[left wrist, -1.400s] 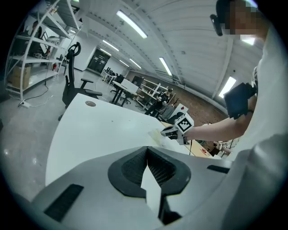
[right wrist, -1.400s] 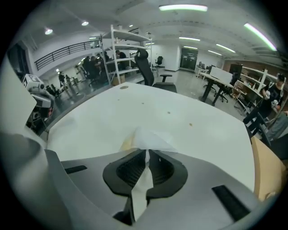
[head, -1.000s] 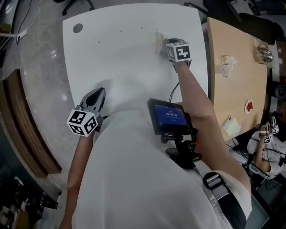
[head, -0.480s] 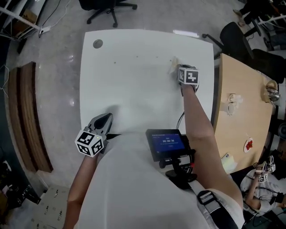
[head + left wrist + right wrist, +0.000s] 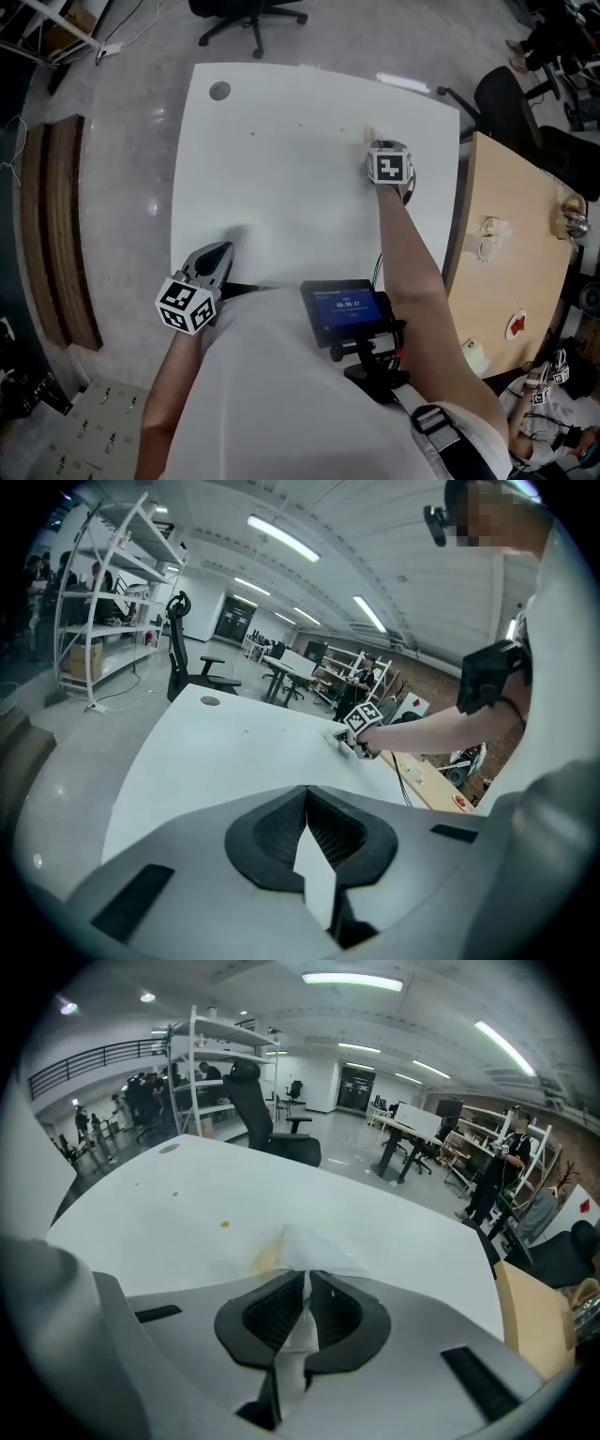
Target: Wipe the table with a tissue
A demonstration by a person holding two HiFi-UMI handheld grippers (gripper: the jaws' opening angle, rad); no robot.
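The right gripper [image 5: 305, 1283] is squeezed tight on the tissue [image 5: 314, 1249]. The tissue sticks out in front of its jaws and lies on the white table [image 5: 187, 1194]. A yellow smear [image 5: 264, 1260] touches the tissue's left side. The left gripper [image 5: 307, 799] has its jaws pressed together with nothing between them, by the table's edge.

A crumpled white tissue [image 5: 314, 1246], stained yellow, rests on the white round-cornered table [image 5: 272, 187] toward its two o'clock edge.
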